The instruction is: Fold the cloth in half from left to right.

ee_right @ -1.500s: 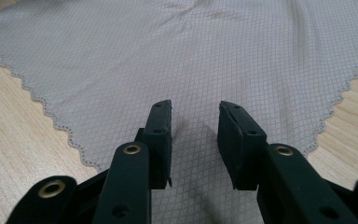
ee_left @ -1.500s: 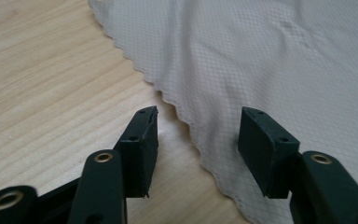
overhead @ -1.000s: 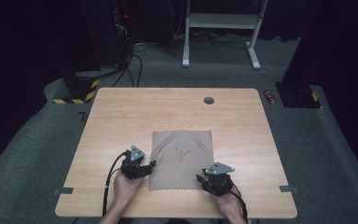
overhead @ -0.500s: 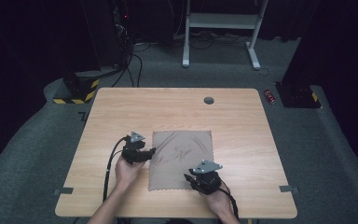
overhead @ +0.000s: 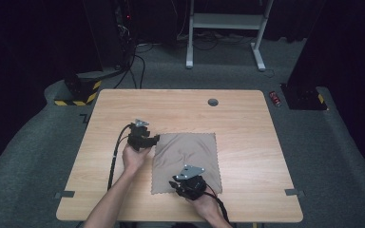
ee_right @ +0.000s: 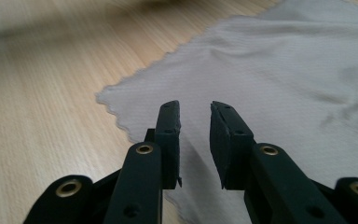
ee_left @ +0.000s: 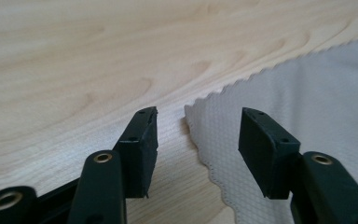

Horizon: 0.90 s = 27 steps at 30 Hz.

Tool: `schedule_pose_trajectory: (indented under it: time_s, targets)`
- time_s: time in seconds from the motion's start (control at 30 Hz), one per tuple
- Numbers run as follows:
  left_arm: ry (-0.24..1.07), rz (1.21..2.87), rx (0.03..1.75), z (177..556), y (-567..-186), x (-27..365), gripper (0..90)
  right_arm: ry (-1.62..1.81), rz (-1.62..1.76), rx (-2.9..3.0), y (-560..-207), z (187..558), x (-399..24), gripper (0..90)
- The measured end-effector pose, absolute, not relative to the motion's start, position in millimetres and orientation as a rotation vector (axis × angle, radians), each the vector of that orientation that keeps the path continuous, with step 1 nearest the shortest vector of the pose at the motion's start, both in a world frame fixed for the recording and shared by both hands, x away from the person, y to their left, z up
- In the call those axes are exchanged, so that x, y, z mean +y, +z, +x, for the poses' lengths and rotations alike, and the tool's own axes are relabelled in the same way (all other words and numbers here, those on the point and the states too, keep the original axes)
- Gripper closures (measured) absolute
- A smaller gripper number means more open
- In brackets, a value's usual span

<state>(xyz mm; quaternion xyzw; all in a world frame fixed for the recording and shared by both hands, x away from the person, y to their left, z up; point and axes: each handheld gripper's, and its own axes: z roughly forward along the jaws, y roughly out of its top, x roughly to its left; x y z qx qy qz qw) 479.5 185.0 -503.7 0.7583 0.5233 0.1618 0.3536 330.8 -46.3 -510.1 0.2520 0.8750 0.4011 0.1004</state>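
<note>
The grey cloth [overhead: 186, 161] lies flat on the desk [overhead: 247, 118], a little toward the near edge and around the middle between the left and right edges. Only some soft wrinkles show near its centre. I judge that the work — probably a folding of the cloth — is at the very beginning: no corner is lifted and no fold is made, so all of the folding is left.

The left gripper [overhead: 145, 138] is at the far left corner of the cloth. In the left gripper view its jaws stand apart around the scalloped edge [ee_left: 200, 140], and the pads do not press on it; they have just been closing. The right gripper [overhead: 186, 186] is over the near edge of the cloth, its jaws narrow but released, with cloth below the gap and not pinched; they too have just been closing.

Compared with a second ago, the left hand has moved from the near left corner toward the far one, and the right hand has moved inward along the near edge.
</note>
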Motion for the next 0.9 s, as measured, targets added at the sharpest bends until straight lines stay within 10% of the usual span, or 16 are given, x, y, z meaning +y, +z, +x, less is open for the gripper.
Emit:
schedule_pose_trajectory:
  time_s: [0.9]
  targets:
    - [0.458,2.124,1.288,505,-510,172,90.0,1.183,0.558,2.655,-518,310,3,61.6]
